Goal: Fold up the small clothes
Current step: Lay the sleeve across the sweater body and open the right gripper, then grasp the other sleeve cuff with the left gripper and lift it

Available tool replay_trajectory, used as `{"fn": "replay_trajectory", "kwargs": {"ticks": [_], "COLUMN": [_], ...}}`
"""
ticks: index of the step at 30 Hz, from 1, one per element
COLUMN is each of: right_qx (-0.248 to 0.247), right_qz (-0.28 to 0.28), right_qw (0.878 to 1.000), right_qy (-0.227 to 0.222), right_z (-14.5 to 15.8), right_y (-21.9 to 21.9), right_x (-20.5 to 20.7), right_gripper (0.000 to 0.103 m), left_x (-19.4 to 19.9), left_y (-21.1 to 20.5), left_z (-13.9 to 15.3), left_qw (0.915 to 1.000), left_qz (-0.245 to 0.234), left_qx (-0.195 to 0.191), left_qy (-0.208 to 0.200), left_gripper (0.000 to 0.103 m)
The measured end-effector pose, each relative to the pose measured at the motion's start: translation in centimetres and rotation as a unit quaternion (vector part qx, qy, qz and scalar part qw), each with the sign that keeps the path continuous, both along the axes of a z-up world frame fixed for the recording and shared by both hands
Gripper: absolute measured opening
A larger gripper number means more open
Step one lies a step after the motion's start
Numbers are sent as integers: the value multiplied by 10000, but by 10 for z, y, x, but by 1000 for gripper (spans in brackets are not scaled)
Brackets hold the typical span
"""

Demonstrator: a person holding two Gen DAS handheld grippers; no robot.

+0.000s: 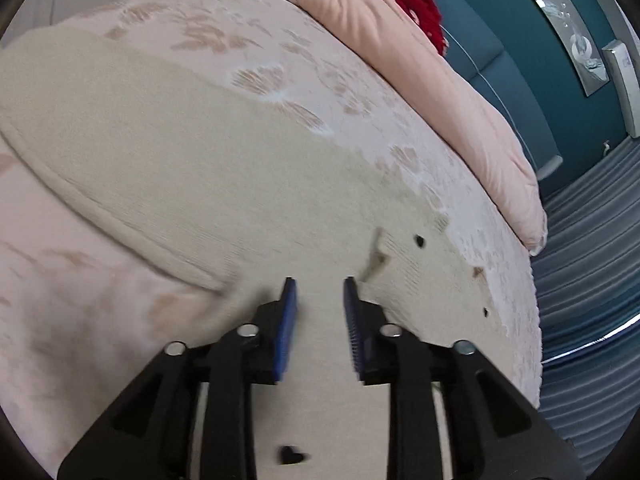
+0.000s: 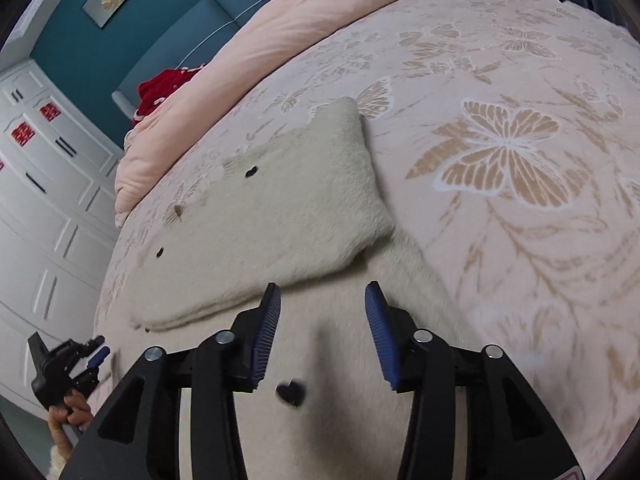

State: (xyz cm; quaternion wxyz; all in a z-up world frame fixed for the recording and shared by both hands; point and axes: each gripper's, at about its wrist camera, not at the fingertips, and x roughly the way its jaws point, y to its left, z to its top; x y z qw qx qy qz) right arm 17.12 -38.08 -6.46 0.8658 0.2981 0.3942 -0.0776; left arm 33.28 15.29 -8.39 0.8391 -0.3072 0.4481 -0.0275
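On the butterfly-print bed (image 2: 520,80), a cream knit garment (image 2: 280,208) lies spread, one sleeve already folded across its body. The left gripper (image 1: 320,284) hovers over the knit, jaws parted and empty; the right gripper (image 2: 322,292) likewise hangs open, holding nothing. Most folding apparently remains.

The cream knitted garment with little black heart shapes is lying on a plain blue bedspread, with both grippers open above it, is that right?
Not quite. The cream knitted garment with its black heart shapes lies on a pink bedspread with a tan butterfly pattern, not a plain blue one, as the right wrist view shows. The rest holds: the left gripper and right gripper are both open above it.
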Motion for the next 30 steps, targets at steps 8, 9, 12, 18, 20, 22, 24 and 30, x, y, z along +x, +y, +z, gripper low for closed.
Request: {"fn": "replay_trajectory", "kwargs": {"ticks": [8,9,12,18,20,22,24,30], "right_qx": [-546,-522,-487,-561,-567,-502,-318,-293], "right_qz": [788,822,902,930,905,801,679,515], "right_qw": [9943,9938,9918,9908,9915,9931,9954,9969], "right_qy": [458,533,763,813,742,689,597,511], "right_z": [3,1,-3,7,12,16,20,29], "right_y": [92,100,119,134,133,129,123,109], "right_x": [-74,-80,-91,-96,-95,-94,-96,-110], "right_gripper": [57,58,59,59,59,59,59,60], "left_x": [-19,-19,-2,37,41,41,34,-17], "left_y": [251,271,295,252,203,139,67,-134], "left_z": [-14,-17,-16,33,71,108,135,119], "left_qw": [9516,9490,9461,9712,9821,9890,9907,9730], "left_qz": [2920,3046,3117,2304,1645,879,73,-1995], "left_qx": [706,558,648,613,786,764,607,433], "left_qy": [654,599,596,8,-464,-907,-1217,-1078], "left_gripper": [76,76,59,8,8,8,8,26]}}
